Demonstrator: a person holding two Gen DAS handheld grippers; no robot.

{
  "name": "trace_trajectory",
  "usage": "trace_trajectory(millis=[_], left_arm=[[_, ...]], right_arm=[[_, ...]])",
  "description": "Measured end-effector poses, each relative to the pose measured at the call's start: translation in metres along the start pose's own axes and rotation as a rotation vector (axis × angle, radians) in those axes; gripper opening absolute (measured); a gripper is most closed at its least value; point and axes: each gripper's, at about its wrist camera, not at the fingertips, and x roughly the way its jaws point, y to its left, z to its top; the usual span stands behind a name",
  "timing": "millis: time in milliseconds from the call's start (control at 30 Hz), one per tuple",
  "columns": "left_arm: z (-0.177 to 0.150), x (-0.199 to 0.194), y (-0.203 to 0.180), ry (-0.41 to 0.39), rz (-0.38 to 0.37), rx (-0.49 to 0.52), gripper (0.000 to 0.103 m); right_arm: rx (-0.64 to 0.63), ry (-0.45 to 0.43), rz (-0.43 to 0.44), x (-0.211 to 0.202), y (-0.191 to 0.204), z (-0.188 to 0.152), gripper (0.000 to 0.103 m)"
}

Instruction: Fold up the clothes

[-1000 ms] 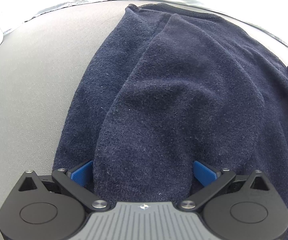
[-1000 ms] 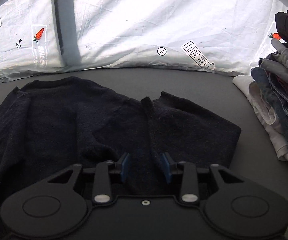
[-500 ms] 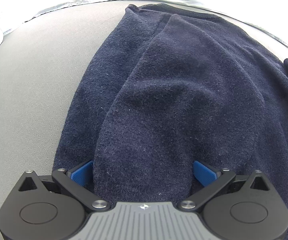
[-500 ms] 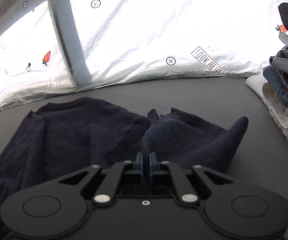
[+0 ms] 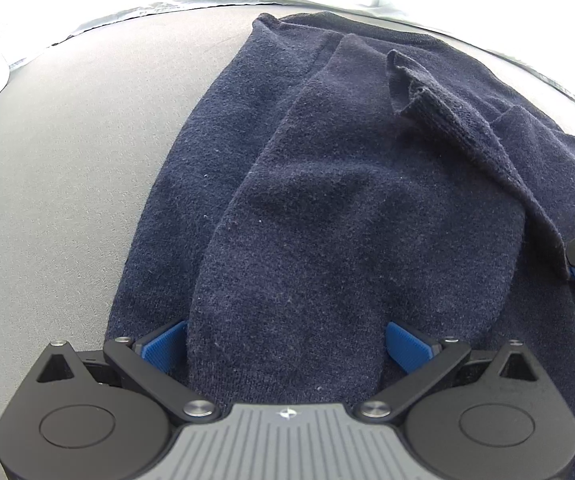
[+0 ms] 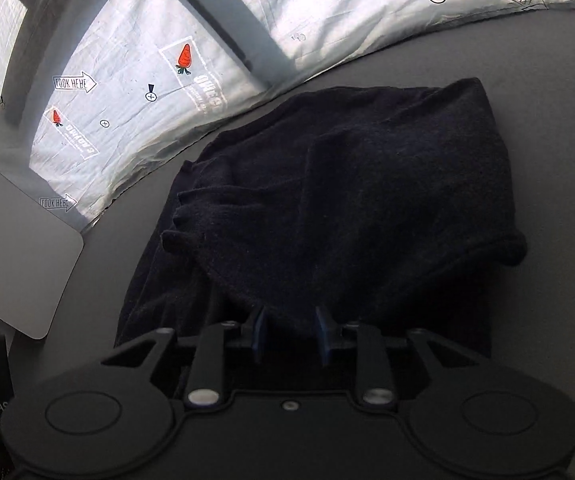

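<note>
The right hand-held gripper (image 6: 289, 334) has carried the sleeve (image 5: 467, 132) across the sweater (image 5: 327, 220) on the counter (image 5: 67, 160); its jaws are opening, cloth between them (fold laid). The left hand-held gripper (image 5: 285, 346) straddles the hem, wide open.

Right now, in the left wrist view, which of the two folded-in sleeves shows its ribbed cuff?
The diagonal sleeve from the right edge; its ribbed cuff lies on top. The other sleeve runs down toward the camera, its end hidden.
</note>
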Motion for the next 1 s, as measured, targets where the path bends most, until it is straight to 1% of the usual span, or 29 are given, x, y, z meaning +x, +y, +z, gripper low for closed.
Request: trace_trajectory(millis=[67, 133, 167, 200, 267, 300, 367, 433, 533, 600, 700, 767, 900, 1000], left_arm=[[0.000, -0.002, 0.001, -0.010, -0.006, -0.023, 0.103], [0.002, -0.009, 0.004, -0.032, -0.031, -0.050, 0.103], [0.004, -0.014, 0.005, -0.053, -0.048, -0.065, 0.103], [0.006, -0.018, 0.007, -0.074, -0.064, -0.075, 0.103], [0.010, -0.028, 0.007, -0.122, -0.091, -0.077, 0.103], [0.013, -0.032, 0.006, -0.137, -0.099, -0.073, 0.103], [0.019, -0.035, 0.003, -0.152, -0.125, -0.056, 0.103], [0.023, -0.035, -0.001, -0.160, -0.151, -0.041, 0.103], [0.032, -0.033, -0.011, -0.169, -0.179, -0.023, 0.103], [0.039, -0.032, -0.018, -0.180, -0.212, -0.011, 0.103], [0.045, -0.032, -0.032, -0.208, -0.209, 0.029, 0.103], [0.050, -0.030, -0.040, -0.217, -0.226, 0.048, 0.103], [0.055, -0.031, -0.048, -0.236, -0.238, 0.057, 0.103], [0.059, -0.027, -0.051, -0.241, -0.269, 0.056, 0.102]], right_arm=[[-0.062, -0.044, -0.035, -0.015, 0.003, 0.000, 0.054], [-0.133, -0.078, -0.105, -0.023, 0.007, -0.001, 0.061], [-0.157, -0.108, -0.149, -0.028, 0.006, -0.002, 0.072], [-0.174, -0.143, -0.192, -0.032, 0.004, -0.006, 0.085], [-0.197, -0.189, -0.270, -0.038, -0.003, -0.011, 0.097], [-0.213, -0.190, -0.301, -0.038, -0.008, -0.012, 0.099], [-0.248, -0.160, -0.340, -0.034, -0.017, -0.016, 0.100], [-0.265, -0.126, -0.356, -0.031, -0.026, -0.022, 0.102], [-0.235, -0.091, -0.361, -0.025, -0.037, -0.028, 0.103], [-0.238, -0.103, -0.345, -0.024, -0.039, -0.029, 0.103], [-0.258, -0.142, -0.332, -0.021, -0.042, -0.032, 0.103], [-0.272, -0.174, -0.331, -0.020, -0.043, -0.036, 0.103], [-0.322, -0.201, -0.364, -0.014, -0.038, -0.044, 0.103], [-0.348, -0.208, -0.384, -0.012, -0.036, -0.046, 0.103]])
